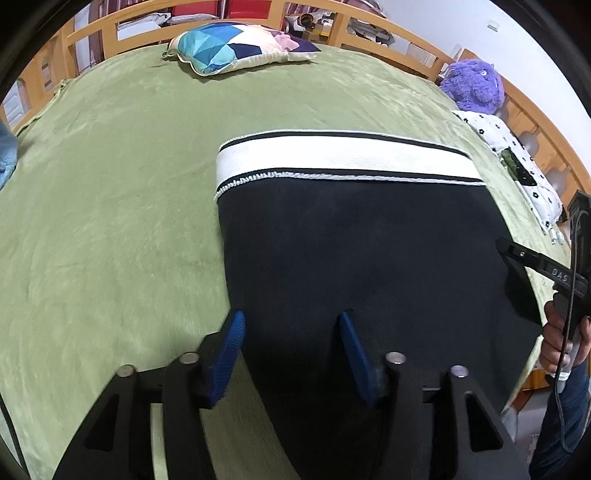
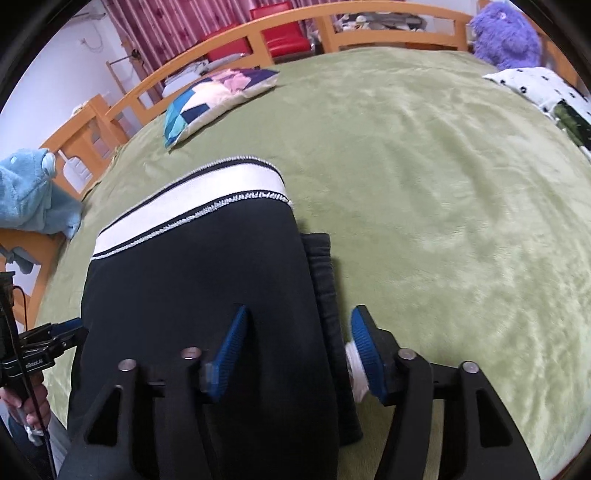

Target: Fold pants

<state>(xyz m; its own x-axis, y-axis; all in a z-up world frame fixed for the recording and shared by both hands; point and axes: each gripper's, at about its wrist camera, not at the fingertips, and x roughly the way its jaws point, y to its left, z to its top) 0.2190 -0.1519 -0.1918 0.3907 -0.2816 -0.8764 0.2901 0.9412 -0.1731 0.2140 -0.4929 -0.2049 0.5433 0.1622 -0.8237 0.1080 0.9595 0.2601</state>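
Black pants [image 1: 351,251] with a white waistband [image 1: 343,162] lie flat on a green bedspread [image 1: 110,221], waistband at the far end. My left gripper [image 1: 291,354] is open over the pants' left edge, one finger over the bedspread. In the right wrist view the pants [image 2: 199,277] lie left of centre, with a ribbed black layer [image 2: 325,273] showing along their right edge. My right gripper [image 2: 297,354] is open astride that right edge. A bit of white fabric [image 2: 356,369] lies beside its right finger. Each gripper shows at the edge of the other's view [image 1: 554,273] [image 2: 40,347].
A patchwork pillow [image 1: 236,44] lies at the far side. A purple plush [image 1: 472,85] and white spotted cloth [image 1: 517,158] sit at the right, a blue plush [image 2: 33,192] at the left. A wooden rail [image 2: 258,33] rings the bed.
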